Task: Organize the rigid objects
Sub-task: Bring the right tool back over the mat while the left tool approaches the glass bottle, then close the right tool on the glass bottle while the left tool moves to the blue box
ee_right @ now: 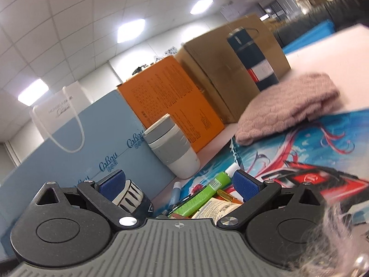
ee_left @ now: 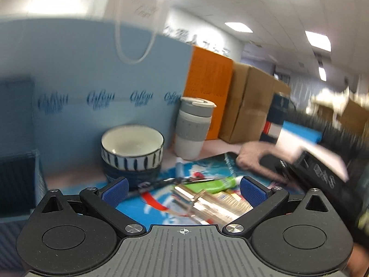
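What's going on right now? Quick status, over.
Both hand-held grippers open, empty: left, right. Green tube and pens loose on the mat. Bowl and tumbler close behind.

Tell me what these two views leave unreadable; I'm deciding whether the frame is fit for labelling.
- Clear box, left wrist view: motion blur smears its contents.
- Bowl, right wrist view: mostly behind a finger.
- Right gripper body, left wrist view: blurred, fingers cut off.
- Bottle, right wrist view: label too small, base hidden by the gripper.
- Pens, left wrist view: blurred streaks, uncountable.
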